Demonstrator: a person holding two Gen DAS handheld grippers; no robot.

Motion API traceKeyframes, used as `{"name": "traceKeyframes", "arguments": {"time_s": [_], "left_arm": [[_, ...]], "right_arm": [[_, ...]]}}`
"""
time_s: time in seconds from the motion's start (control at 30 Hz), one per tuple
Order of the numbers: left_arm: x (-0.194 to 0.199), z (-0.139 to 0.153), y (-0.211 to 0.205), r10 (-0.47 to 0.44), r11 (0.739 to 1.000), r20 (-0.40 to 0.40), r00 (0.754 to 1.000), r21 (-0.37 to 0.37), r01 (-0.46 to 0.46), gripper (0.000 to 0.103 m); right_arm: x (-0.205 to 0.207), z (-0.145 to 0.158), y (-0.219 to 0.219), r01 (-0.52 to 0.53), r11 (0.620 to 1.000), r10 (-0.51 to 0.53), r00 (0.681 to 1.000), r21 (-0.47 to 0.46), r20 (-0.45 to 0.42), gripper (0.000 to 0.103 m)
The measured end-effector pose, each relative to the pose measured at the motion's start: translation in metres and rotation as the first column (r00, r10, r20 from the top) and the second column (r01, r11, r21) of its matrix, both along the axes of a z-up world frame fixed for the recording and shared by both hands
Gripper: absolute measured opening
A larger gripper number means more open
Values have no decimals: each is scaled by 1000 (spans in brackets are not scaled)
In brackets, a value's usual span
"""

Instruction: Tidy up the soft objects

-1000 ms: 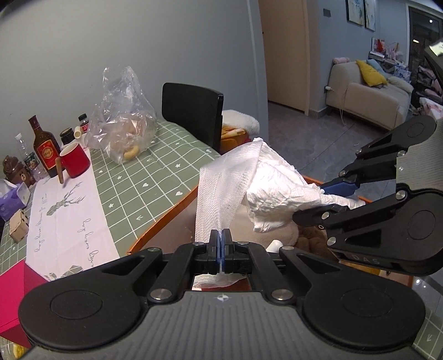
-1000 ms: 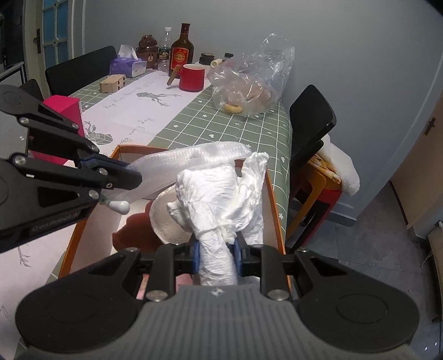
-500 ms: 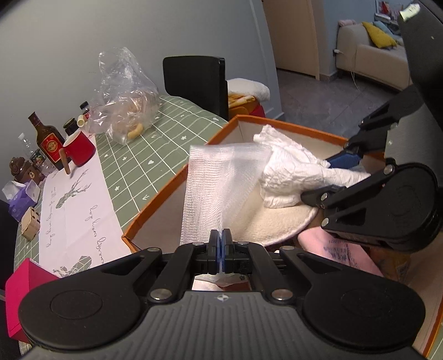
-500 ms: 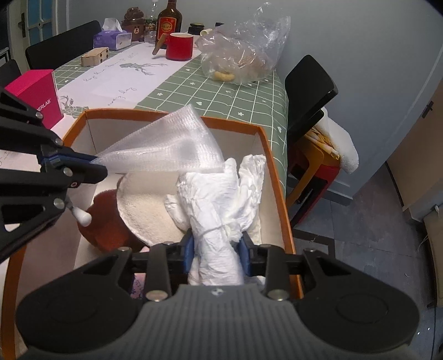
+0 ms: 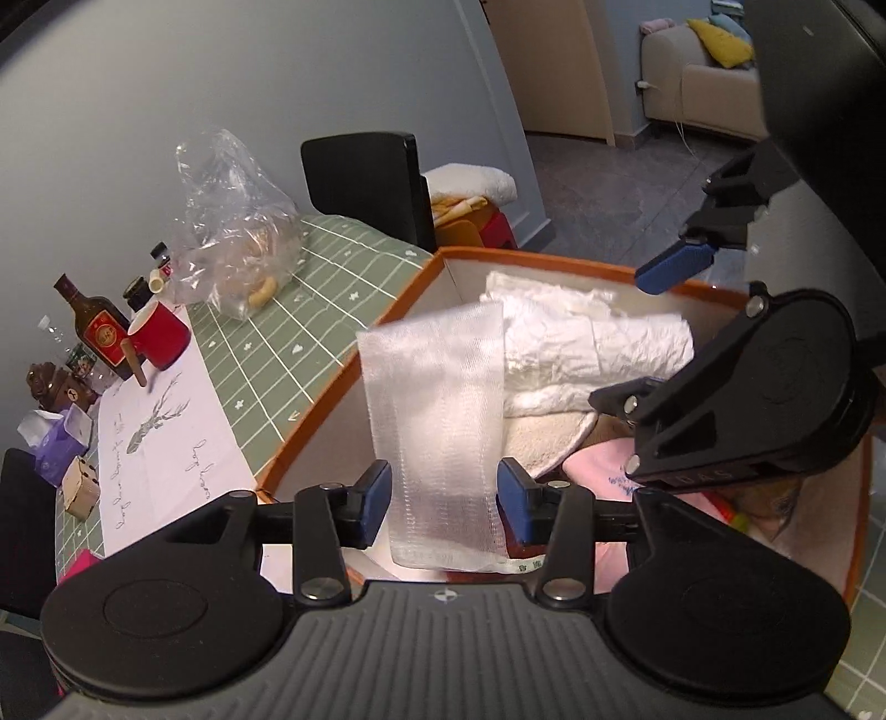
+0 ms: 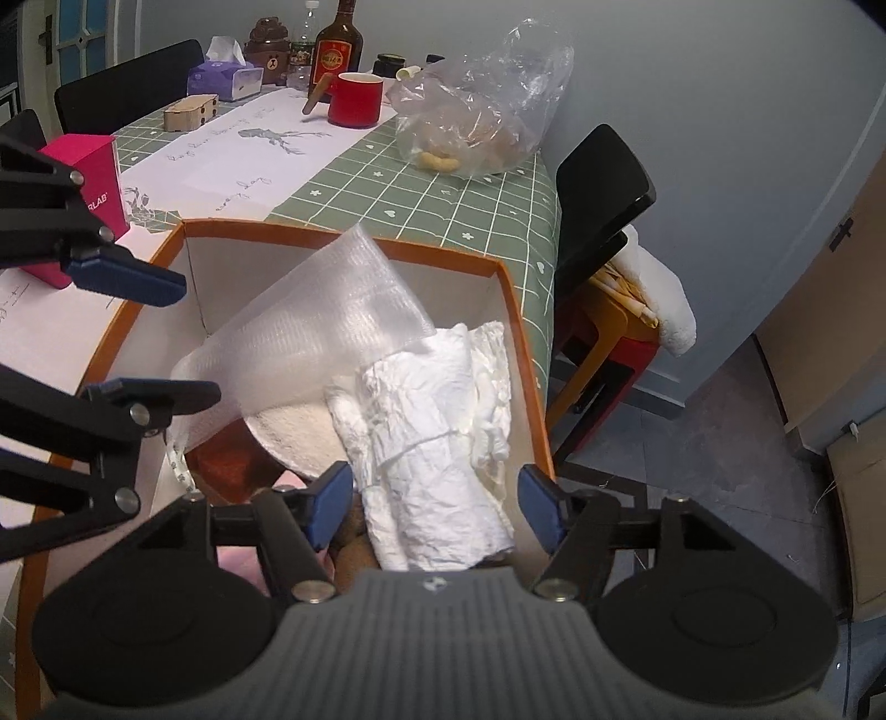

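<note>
An orange-rimmed box (image 5: pixel 343 354) (image 6: pixel 520 310) stands on the green checked table. Inside it lie a white mesh cloth (image 5: pixel 437 410) (image 6: pixel 326 321), a rolled white diaper (image 5: pixel 587 343) (image 6: pixel 437 443), a cream round pad (image 6: pixel 288 426), something brown (image 6: pixel 221 465) and a pink item (image 5: pixel 603 471). My left gripper (image 5: pixel 443 493) is opening; the mesh cloth lies loose between its blue pads, untouched. My right gripper (image 6: pixel 437 498) is opening too, with the diaper roll between its pads and clear of both. Each gripper shows in the other's view: right gripper (image 5: pixel 659 327), left gripper (image 6: pixel 160 338).
On the table beyond the box are a clear plastic bag (image 6: pixel 482 105), a red mug (image 6: pixel 354 99), a bottle (image 6: pixel 335 50), a tissue box (image 6: pixel 221 77), a small wooden box (image 6: pixel 191 113) and a pink carton (image 6: pixel 94 177). A black chair (image 6: pixel 598 183) and stacked stools (image 6: pixel 614 338) stand at the table's end.
Both grippers were shut on their items a second ago and have let go. The mesh cloth and the diaper roll have come down into the box.
</note>
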State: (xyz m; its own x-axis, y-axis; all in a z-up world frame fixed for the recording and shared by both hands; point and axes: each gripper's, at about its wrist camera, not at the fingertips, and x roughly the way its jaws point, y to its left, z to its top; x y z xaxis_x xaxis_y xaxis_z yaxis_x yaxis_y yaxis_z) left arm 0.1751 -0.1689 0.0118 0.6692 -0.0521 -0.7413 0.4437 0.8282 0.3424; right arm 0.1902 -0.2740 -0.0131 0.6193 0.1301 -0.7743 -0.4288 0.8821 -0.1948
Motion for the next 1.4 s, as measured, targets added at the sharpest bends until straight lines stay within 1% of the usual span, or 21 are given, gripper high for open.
{"name": "traceKeyframes", "arguments": {"time_s": [0.07,0.1,0.17,0.2,0.23,0.3,0.33,0.37,0.4,0.47,0.6,0.73,0.8,0.87,0.93,1.0,1.1,1.17,1.23,1.27,1.4], "left_arm": [[-5,13,4,3,1000,12,1000,-20,-3,62],[-7,20,6,4,999,19,1000,-34,-3,64],[-15,35,11,-5,998,40,999,-59,8,73],[-20,42,12,-15,998,52,999,-67,18,75],[-25,49,14,-21,997,63,998,-74,26,75],[-34,61,19,-28,994,78,997,-105,37,76],[-39,67,22,-28,991,82,996,-129,38,80],[-44,72,26,-23,986,86,996,-160,36,90],[-48,76,30,-17,981,91,996,-190,34,93],[-58,80,38,3,968,94,996,-249,21,94],[-69,76,52,54,935,49,997,-354,-33,94],[-76,63,61,102,917,14,995,-388,-89,94],[-80,55,64,111,911,-8,994,-399,-105,94],[-83,46,70,127,894,-26,992,-431,-126,95],[-85,36,74,137,881,-47,989,-450,-143,95],[-88,29,74,151,880,-55,987,-446,-160,95],[-94,23,76,186,882,-42,982,-434,-186,95],[-98,18,76,198,883,-41,979,-427,-196,101],[-101,12,76,206,885,-44,978,-417,-205,101],[-101,9,76,205,887,-52,977,-413,-207,101],[-102,0,72,196,894,-65,978,-397,-205,101]], "right_arm": [[-7,13,-2,0,1000,0,1000,4,11,71],[-12,21,-3,1,1000,-1,1000,9,18,71],[-23,36,-5,0,1000,-1,999,25,33,72],[-29,43,-6,3,999,-4,999,32,41,77],[-36,51,-7,8,999,-10,999,40,52,84],[-51,65,-10,22,998,-27,996,53,80,89],[-57,70,-11,33,997,-38,995,64,88,90],[-65,77,-14,49,995,-57,994,82,94,91],[-72,82,-16,66,992,-77,992,105,102,93],[-87,93,-20,84,984,-105,986,157,131,97],[-115,101,-20,151,972,-183,968,179,175,100],[-141,99,-18,228,952,-268,944,202,194,100],[-153,93,-16,261,943,-300,936,208,183,100],[-162,83,-15,293,932,-330,929,214,167,100],[-170,70,-14,337,912,-375,916,235,141,100],[-173,56,-14,380,886,-420,901,266,111,100],[-174,39,-13,431,853,-470,880,295,73,100],[-173,35,-13,459,838,-496,866,295,65,100],[-175,32,-14,472,825,-517,853,311,73,100],[-175,29,-14,482,820,-526,848,310,73,100],[-173,20,-10,479,828,-514,856,290,52,100]]}}
